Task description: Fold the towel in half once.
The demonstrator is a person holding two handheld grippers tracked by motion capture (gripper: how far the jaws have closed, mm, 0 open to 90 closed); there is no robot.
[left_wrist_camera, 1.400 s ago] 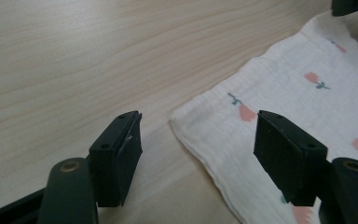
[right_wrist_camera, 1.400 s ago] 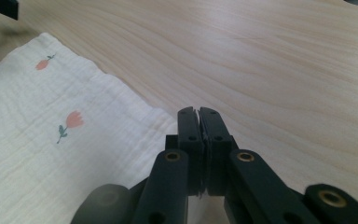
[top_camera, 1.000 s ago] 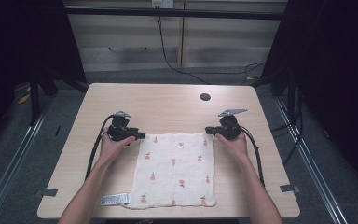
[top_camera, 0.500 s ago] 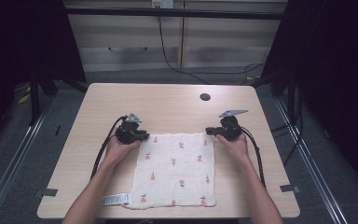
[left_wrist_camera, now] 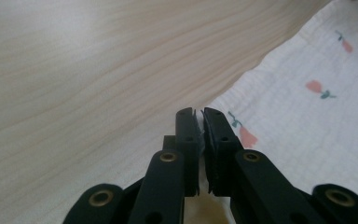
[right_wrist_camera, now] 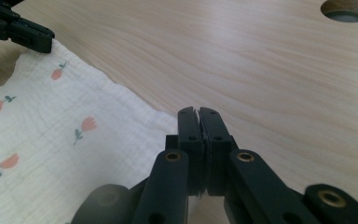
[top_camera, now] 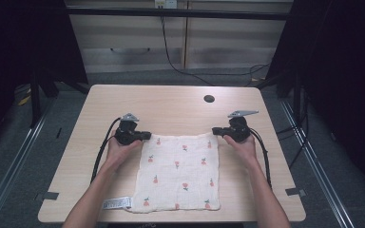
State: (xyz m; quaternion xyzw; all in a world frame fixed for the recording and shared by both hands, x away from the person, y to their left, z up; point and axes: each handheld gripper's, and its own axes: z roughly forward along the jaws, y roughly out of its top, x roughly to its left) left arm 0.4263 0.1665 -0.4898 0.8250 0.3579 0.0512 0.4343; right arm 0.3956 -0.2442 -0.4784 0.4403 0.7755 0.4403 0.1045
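Square white muslin cloth printed with small orange tulips (top_camera: 179, 173) lying flat on the pale wooden table (top_camera: 171, 102), spread from centre toward 6 o'clock, care label at its 7 o'clock corner. Left gripper (top_camera: 145, 136) set on the cloth's 10 o'clock corner, jaws just closed down, nearly touching, a thin edge of fabric caught between them in the left gripper view (left_wrist_camera: 200, 135). Right gripper (top_camera: 217, 131) on the 2 o'clock corner, jaws pressed together; corner pinched there too (right_wrist_camera: 199, 135), by the look of it, though little fabric shows between the pads.

Likely step: lifting the far edge to fold it toward 6 o'clock. To do it well: confirm both pinches hold before raising; lift both corners together, level, keeping the edge lightly taut; carry straight toward 6 o'clock without twisting; lay far corners squarely over near corners, then release. Risk, judged only: shallow grip slipping off thin cloth.
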